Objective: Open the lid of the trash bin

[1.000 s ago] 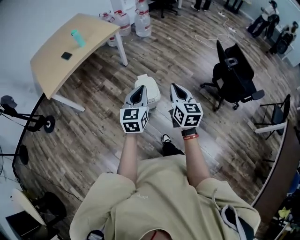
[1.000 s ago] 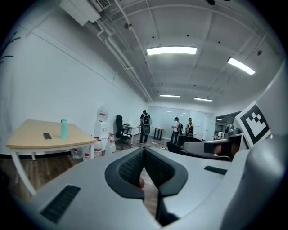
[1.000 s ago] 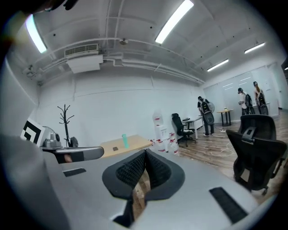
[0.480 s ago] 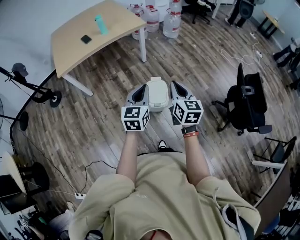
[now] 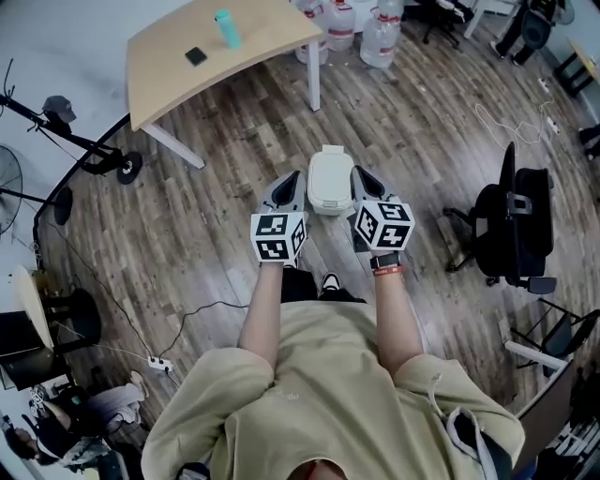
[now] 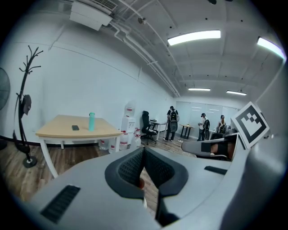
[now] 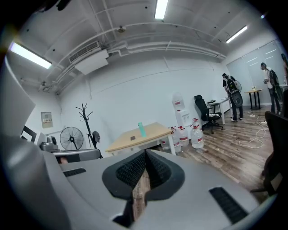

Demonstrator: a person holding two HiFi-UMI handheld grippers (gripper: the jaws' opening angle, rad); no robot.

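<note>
Flanking white trash bin (image 5: 327, 205), lid (image 5: 328, 176) down, w/ L gripper (image 5: 289, 184) & R gripper (image 5: 360, 178) pinched closed, empty; prob. lining up to lift.

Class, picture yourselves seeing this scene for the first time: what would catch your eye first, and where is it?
First comes the white trash bin on the wood floor straight ahead of the person, with its lid down. In the head view the left gripper and right gripper flank it, both shut and empty. Next come the pale curved table at upper left, with a teal bottle on it, and the black office chair at right.
</note>
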